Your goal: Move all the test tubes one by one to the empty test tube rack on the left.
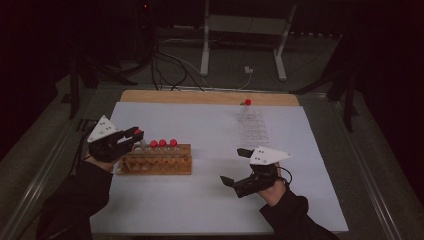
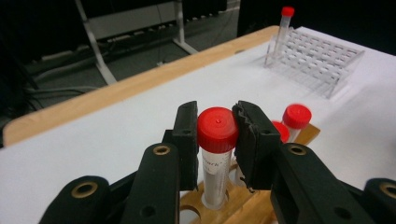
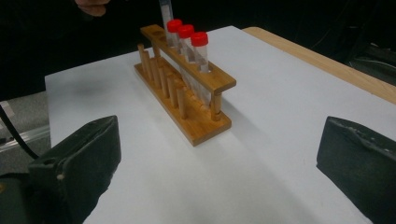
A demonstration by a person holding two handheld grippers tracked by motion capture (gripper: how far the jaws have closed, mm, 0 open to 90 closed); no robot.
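We see the left gripper (image 2: 217, 130) clamped on the red cap of a tube (image 2: 216, 154), its two black jaws pressing the cap from either side. The tube stands upright with its lower end inside a hole at the near end of the wooden rack (image 2: 261, 205). In the high view that gripper (image 1: 134, 136) sits at about nine o'clock on the white table (image 1: 200, 200), over the left end of the rack (image 1: 155, 162), and three more red-capped tubes (image 1: 163, 145) stand in a row just to its right. In the left gripper view two of those caps show behind the right jaw, toward three o'clock.

The right gripper (image 1: 236, 166) hangs above the table at about five o'clock, well apart from the rack, with its jaws spread wide and nothing between them. In the right gripper view those jaws (image 3: 219, 168) frame bare white table, and the rack (image 3: 187, 88) lies beyond at twelve o'clock, with three capped tubes (image 3: 187, 39) upright in it.

A clear plastic rack (image 1: 254, 127) rests toward one o'clock on the table, and one red-capped tube (image 1: 247, 103) stands at its far end, near the wooden edge (image 1: 210, 97) of the table. In the left gripper view this clear rack (image 2: 317, 58) and its lone tube (image 2: 285, 28) appear at one o'clock.
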